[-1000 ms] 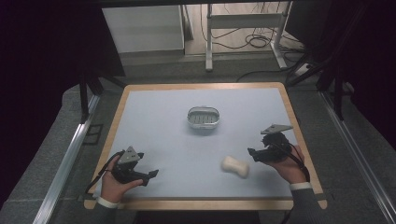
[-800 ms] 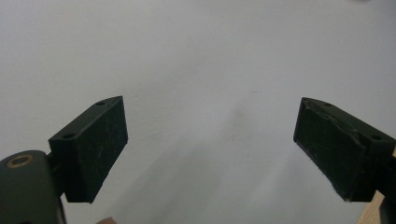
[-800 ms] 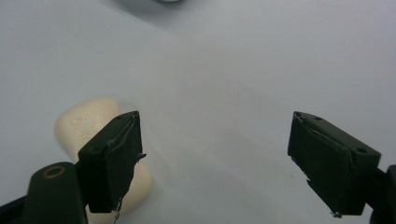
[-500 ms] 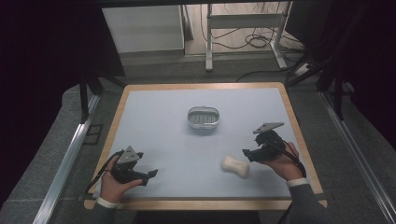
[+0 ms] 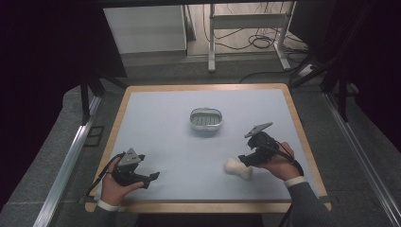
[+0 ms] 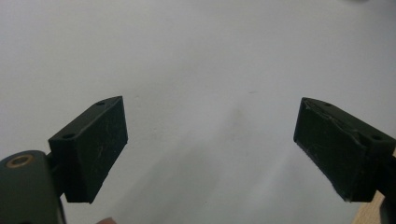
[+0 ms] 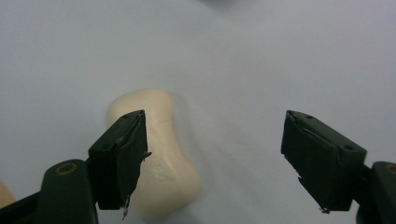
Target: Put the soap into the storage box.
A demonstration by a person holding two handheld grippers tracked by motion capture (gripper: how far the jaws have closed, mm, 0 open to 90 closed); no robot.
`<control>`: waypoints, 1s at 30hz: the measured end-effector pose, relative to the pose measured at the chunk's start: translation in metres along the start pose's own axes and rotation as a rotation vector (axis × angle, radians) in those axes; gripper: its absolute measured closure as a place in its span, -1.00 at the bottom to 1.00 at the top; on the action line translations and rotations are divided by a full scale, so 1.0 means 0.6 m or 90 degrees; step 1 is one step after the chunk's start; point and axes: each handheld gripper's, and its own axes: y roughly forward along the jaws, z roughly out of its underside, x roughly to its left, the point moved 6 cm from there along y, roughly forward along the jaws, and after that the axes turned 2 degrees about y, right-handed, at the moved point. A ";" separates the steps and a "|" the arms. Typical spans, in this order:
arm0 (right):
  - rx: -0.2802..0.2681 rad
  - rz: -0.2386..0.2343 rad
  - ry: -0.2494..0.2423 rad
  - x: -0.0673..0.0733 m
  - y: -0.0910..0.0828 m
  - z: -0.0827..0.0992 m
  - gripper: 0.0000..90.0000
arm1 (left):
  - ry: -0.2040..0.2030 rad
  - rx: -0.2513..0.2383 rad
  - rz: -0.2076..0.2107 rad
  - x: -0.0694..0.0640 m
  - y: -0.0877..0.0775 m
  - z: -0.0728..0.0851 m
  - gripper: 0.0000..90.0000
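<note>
The right gripper (image 5: 244, 161) is hovering just over the cream soap bar (image 5: 239, 169) lying near the table's (image 5: 161, 118) front right, its jaws apart and having just been closing, the bar under its left jaw, unpinched; the left gripper (image 5: 152, 177) is resting wide open on bare table

Table (image 5: 156, 113): basket (image 5: 205, 119), cream piece (image 5: 239, 169).

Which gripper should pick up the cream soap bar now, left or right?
Right. The right gripper sits right beside the soap bar, jaws open and just closing, one jaw overlapping the bar in its own view. The left gripper rests far across the table, open over bare surface.
</note>
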 end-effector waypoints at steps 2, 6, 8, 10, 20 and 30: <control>0.014 -0.005 -0.008 0.006 0.005 -0.001 -0.48 | 0.000 0.001 -0.001 0.000 0.000 0.000 -0.77; 0.032 -0.012 -0.019 0.014 0.014 0.001 -0.48 | 0.002 0.005 0.000 0.000 0.001 0.001 -0.77; 0.041 -0.017 -0.024 0.018 0.018 0.002 -0.48 | 0.003 0.005 0.001 -0.001 0.001 0.001 -0.77; 0.051 -0.020 -0.031 0.022 0.022 0.005 -0.48 | 0.003 0.005 0.002 -0.001 0.001 0.001 -0.77; 0.095 -0.048 -0.046 0.040 0.042 0.012 -0.41 | 0.001 0.005 0.002 -0.001 0.002 0.001 -0.77; 0.151 -0.064 -0.066 0.051 0.064 0.017 -0.28 | -0.001 -0.002 0.000 0.000 -0.001 0.000 -0.77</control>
